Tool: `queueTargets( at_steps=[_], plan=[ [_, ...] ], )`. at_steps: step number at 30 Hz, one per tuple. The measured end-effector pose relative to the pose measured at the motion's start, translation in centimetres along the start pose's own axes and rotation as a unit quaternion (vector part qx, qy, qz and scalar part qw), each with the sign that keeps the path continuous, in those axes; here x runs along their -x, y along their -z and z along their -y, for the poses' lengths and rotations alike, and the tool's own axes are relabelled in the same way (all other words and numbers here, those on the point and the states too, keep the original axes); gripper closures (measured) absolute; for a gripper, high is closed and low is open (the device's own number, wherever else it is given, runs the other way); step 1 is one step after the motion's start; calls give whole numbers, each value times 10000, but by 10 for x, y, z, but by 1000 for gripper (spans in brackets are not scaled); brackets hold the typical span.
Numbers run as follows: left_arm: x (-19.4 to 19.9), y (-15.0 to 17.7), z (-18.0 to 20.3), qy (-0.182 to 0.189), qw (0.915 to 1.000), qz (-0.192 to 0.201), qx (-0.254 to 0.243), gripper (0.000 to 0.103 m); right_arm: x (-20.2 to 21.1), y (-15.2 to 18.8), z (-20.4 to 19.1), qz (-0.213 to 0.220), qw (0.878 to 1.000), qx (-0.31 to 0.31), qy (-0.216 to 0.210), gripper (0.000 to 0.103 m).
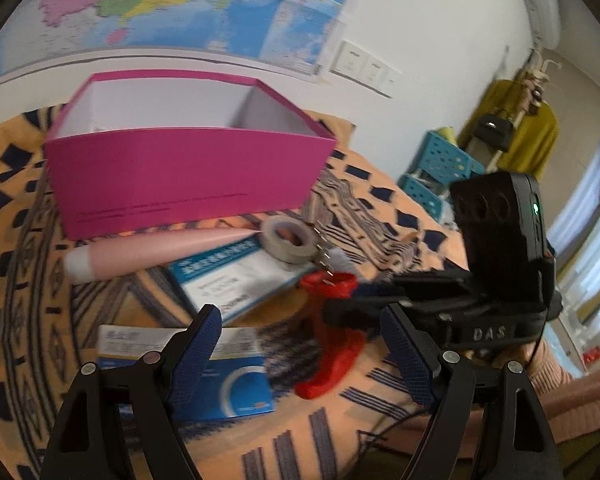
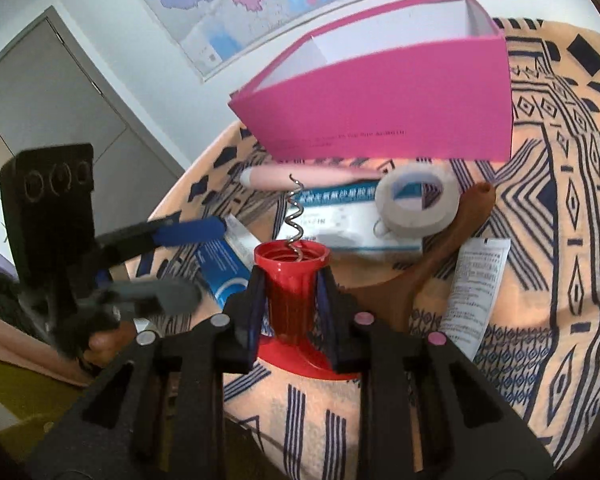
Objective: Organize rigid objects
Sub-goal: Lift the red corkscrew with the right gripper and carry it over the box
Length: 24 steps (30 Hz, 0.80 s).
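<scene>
Patterned cloth [image 2: 540,240], pink box [image 2: 380,100], R gripper [image 2: 292,296] clamped on red corkscrew [image 2: 290,280], L gripper [image 1: 300,356] apart.

Left gripper [image 1: 300,354] fingers [image 1: 198,344] spread empty above a blue box [image 1: 236,388], facing the pink box [image 1: 188,176].

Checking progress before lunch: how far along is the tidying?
Done: nothing visible inside the pink box. In hand: right tongs shut on the red corkscrew; left tongs open, empty. Left: tape roll, pink tube, medicine boxes, wooden spoon.

patterned cloth [image 1: 380,216], pink box [image 1: 188,180], tape roll [image 1: 290,242]
</scene>
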State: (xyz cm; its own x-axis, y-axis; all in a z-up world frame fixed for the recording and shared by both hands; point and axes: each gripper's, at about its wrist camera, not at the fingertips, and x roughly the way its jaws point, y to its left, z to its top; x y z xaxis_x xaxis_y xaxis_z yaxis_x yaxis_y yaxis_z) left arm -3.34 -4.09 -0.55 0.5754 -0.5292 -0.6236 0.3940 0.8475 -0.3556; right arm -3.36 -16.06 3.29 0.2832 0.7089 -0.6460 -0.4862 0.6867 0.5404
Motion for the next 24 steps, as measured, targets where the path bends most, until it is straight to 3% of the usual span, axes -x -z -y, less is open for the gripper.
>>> queueTargets(
  at_steps=[9,13,20,24],
  plan=[
    [-15,-10,6,218,9997,-90,-116,23,11,-15,1,360,9993,50,74,75],
    [-20,-12,13,193,9994,-118,-260,36,15,-24,1,493,9987,128,65,75],
    [-27,-23,19,-90,9987,-90,-490,68,19,-42,-5,710,9970,300,96,76],
    [-28,-36,18,-232,9983,22,-540,80,22,-54,-8,834,9955,428,129,76]
  ],
)
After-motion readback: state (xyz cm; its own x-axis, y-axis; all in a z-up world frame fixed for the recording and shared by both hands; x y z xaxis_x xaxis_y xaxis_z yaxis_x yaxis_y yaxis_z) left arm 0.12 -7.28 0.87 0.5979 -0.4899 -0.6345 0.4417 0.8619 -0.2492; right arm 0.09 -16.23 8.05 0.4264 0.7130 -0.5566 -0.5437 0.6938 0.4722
